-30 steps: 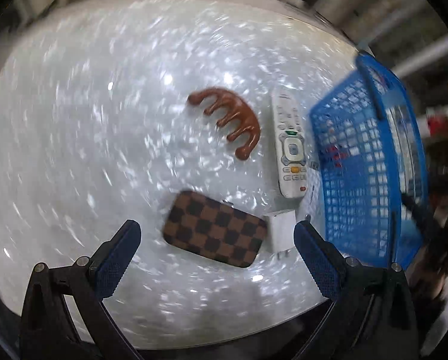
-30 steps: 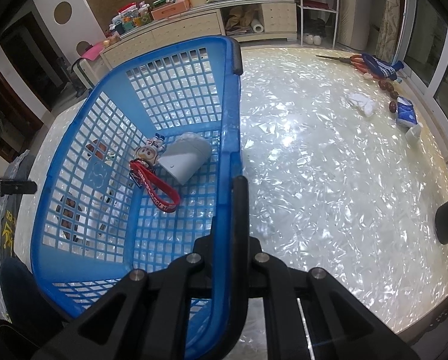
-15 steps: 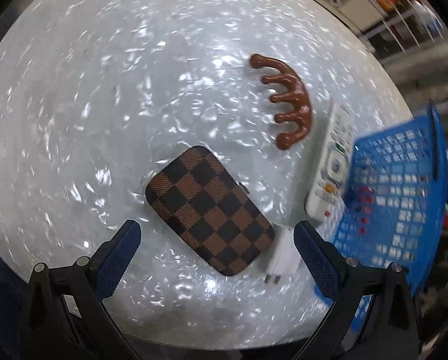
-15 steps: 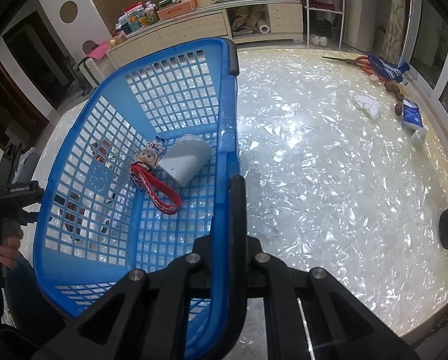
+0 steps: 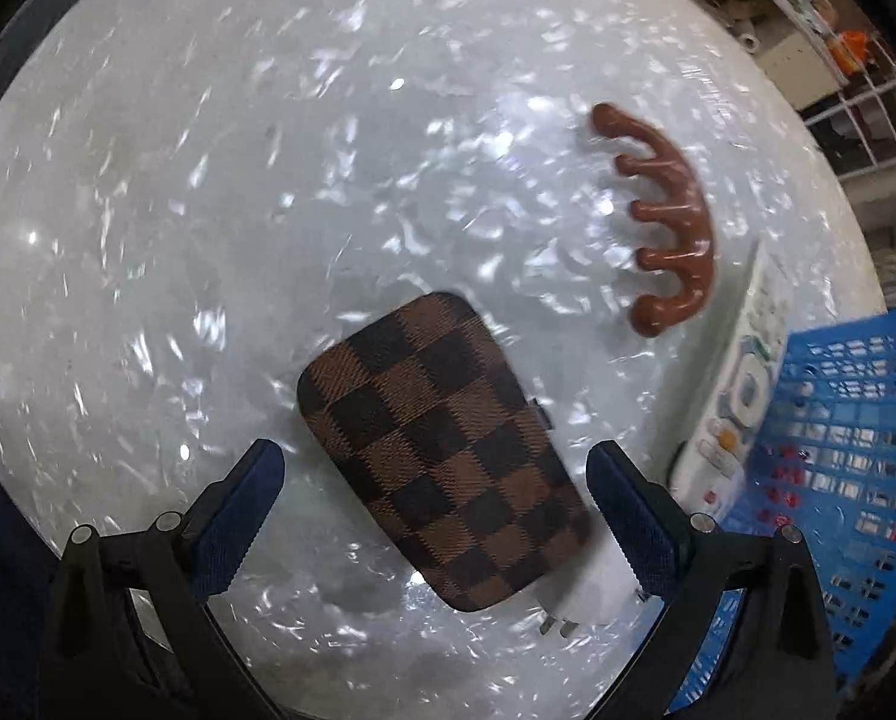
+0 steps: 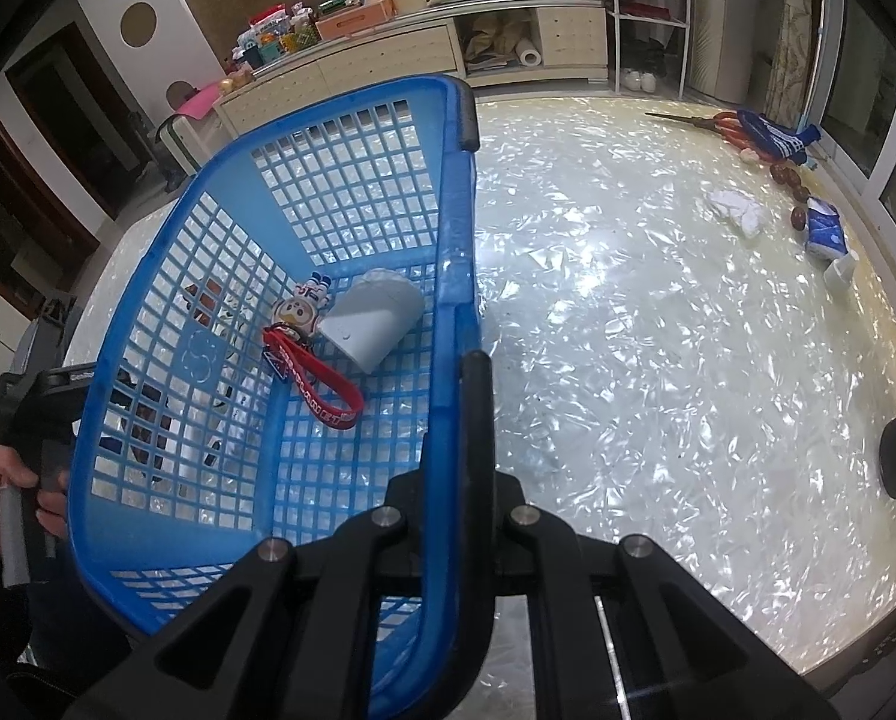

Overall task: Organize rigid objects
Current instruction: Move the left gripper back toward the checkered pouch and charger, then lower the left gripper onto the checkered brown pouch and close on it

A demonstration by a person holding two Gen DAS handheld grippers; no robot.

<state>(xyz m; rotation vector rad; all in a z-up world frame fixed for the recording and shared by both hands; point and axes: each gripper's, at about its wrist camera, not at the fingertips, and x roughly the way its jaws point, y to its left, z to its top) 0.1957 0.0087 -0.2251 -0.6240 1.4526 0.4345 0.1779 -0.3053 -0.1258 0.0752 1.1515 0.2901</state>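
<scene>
My left gripper is open, its blue pads either side of a brown checkered case lying on the pearly white table. A white charger plug lies against the case's near right corner. A brown wooden comb and a white remote lie beyond, next to the blue basket. My right gripper is shut on the blue basket's rim. Inside the basket lie a grey cup-like object and a doll keychain with a red strap.
On the far right of the table in the right wrist view lie scissors, a white cloth, a blue tissue pack and several dark round items. Cabinets with clutter stand behind the table. The left hand holds its gripper beside the basket.
My left gripper has moved down and closer to the checkered case, which now lies between its fingers. My right gripper stays shut on the basket rim.
</scene>
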